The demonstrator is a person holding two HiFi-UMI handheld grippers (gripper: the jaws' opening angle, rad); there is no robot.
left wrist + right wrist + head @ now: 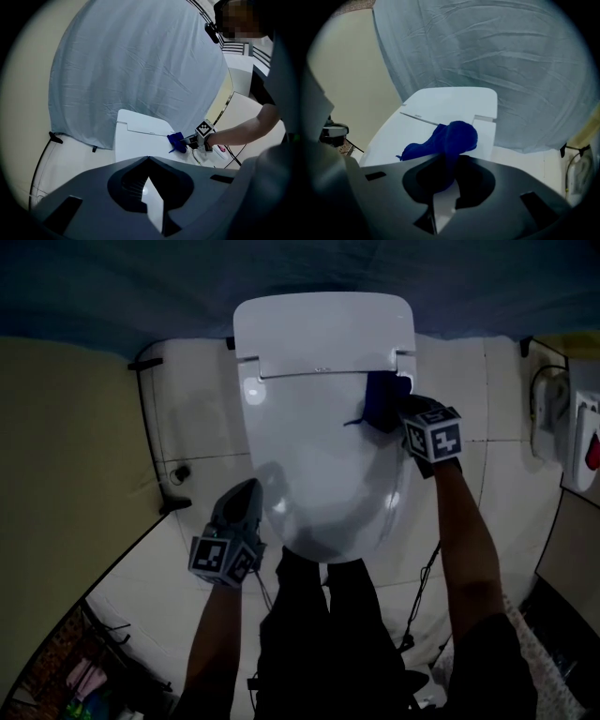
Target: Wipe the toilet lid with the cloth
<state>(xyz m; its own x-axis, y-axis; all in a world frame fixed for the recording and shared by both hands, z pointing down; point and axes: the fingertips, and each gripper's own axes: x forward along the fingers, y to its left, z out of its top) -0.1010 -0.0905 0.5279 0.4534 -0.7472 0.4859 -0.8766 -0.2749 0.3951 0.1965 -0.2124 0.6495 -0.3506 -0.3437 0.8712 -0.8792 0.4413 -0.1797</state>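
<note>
The white toilet lid (319, 456) is down, seen from above in the head view. A dark blue cloth (382, 399) lies bunched on its far right corner, by the hinge. My right gripper (401, 411) is shut on the cloth (450, 138), which trails from the jaws onto the lid (417, 126). My left gripper (246, 495) hangs just off the lid's near left edge, its jaws together and holding nothing. The left gripper view looks over its jaws (149, 159) across the lid (140, 140) to the cloth (176, 140) and the right gripper (193, 140).
The white tank (323, 329) stands behind the lid. A grey-blue sheet (140, 70) hangs behind it. Black cables (173, 474) lie on the pale floor at the left, a wall fixture (553, 413) is at the right. The person's dark legs (328, 634) stand at the bowl's front.
</note>
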